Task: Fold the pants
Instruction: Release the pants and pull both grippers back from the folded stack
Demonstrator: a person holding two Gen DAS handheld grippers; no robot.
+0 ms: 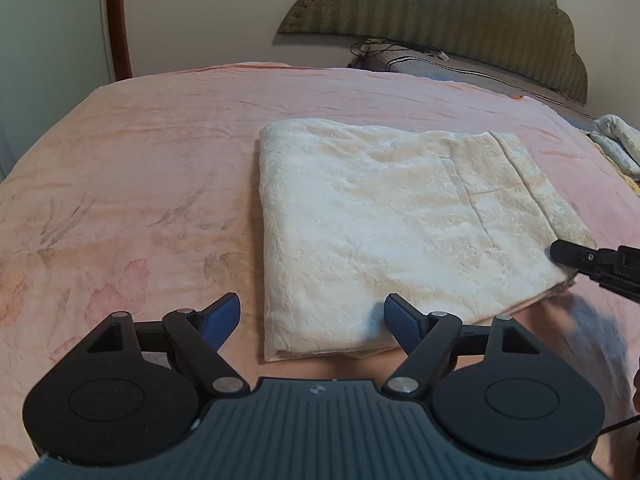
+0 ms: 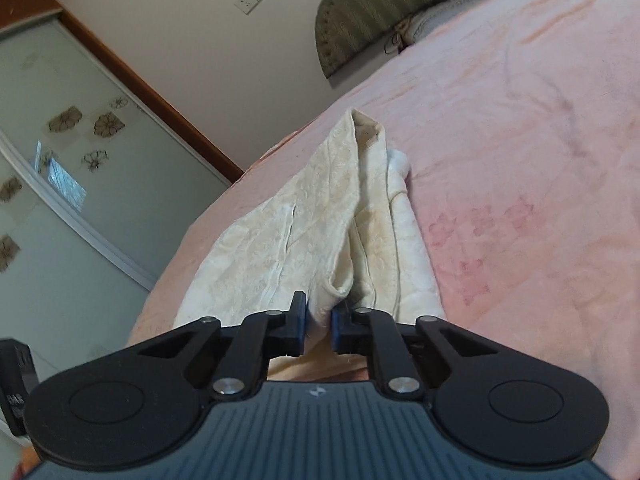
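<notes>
Cream patterned pants lie folded into a rectangle on the pink bed. My left gripper is open, its blue pads hovering over the near left corner of the fold with nothing pressed between them. My right gripper is shut on the near edge of the pants, and cloth is pinched between its blue pads. In the left wrist view the right gripper's fingers sit on the pants' near right corner. The cloth layers rise slightly at that corner.
The pink floral bedspread stretches around the pants on all sides. An olive striped headboard and a dark pillow lie at the far end. Folded pale cloth sits at the right edge. A wardrobe door stands beside the bed.
</notes>
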